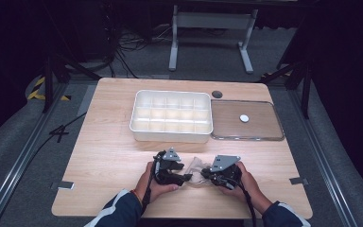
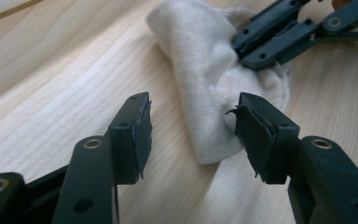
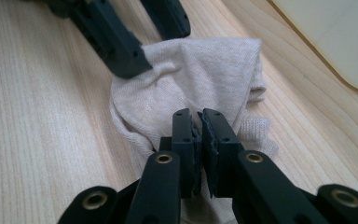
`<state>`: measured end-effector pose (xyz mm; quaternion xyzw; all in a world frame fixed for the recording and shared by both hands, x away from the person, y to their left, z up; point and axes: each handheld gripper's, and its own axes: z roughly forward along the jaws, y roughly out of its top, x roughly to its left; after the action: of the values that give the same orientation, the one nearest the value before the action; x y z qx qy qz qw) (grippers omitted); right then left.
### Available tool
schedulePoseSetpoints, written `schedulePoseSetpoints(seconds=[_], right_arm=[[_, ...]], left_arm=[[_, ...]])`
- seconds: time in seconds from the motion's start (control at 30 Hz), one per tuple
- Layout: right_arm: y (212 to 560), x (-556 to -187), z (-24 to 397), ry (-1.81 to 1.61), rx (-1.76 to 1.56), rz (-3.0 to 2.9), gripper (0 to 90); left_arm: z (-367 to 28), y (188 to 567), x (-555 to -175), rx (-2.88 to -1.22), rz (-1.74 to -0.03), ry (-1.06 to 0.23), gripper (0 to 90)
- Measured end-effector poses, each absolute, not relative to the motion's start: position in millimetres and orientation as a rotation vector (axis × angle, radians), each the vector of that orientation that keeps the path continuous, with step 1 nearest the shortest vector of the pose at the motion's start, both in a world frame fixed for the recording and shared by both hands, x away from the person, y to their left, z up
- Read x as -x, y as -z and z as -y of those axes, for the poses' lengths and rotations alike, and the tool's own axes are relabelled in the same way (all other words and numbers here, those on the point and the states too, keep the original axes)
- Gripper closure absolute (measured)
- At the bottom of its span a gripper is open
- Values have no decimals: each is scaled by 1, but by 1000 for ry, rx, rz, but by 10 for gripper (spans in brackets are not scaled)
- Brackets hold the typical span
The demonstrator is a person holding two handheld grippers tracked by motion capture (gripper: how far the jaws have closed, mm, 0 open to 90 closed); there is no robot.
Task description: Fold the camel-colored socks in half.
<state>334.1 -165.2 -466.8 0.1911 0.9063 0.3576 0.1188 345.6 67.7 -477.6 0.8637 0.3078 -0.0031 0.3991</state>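
1 pale cloth, looks like a sock, lying crumpled on the near part of the wooden table, squarely between the 2 grippers. Cream knit, folded over on itself, ribbed edge peeking out in the right gripper view.

Right gripper down low at the cloth's right end, jaws drawn almost together and pinching a fold of the fabric; in its own view the pads pressed nearly face to face with cloth bunched just ahead of them. Same narrow pair seen from the left gripper view, biting into the far end of the cloth.

Left gripper at the cloth's left end, jaws standing about half apart. In its own view the near tip of the cloth sitting in the gap, right pad just at the fabric's edge, left pad clear of it with bare wood between. No clamp there yet. Seen from the right gripper view as 2 black fingers spread over the far side of the cloth.

Further out: a white compartment tray across the middle of the table, well apart from the cloth. Beside it on the right, touching or nearly so, a clear flat lid with 1 small white disc on it. Just beyond, a dark round grommet in the tabletop.
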Motion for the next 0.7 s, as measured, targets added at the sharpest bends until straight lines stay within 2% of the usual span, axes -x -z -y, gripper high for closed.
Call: schedulePoseSetpoints(seconds=[0.23,0.33,0.43,0.47,0.5,0.6,0.7], right_arm=[[467,-335,166,-1047,-552,-2655,828],[462,-334,167,-1010,-552,-2647,737],[463,-335,168,-989,-582,-2632,767],[464,-336,167,-987,-602,-2643,787],[464,-336,167,-987,-602,-2643,787],[463,-340,165,-972,-630,-2669,800],[463,-341,163,-955,-625,-2668,808]], left_arm=[[-60,478,-342,-2199,-767,-3,526],[-57,478,-342,-2201,-750,-1,575],[-57,478,-343,-2198,-752,18,630],[-58,478,-343,-2199,-755,33,672],[-58,479,-344,-2192,-750,42,672],[-58,476,-342,-2193,-745,24,785],[-57,474,-339,-2174,-735,4,803]])
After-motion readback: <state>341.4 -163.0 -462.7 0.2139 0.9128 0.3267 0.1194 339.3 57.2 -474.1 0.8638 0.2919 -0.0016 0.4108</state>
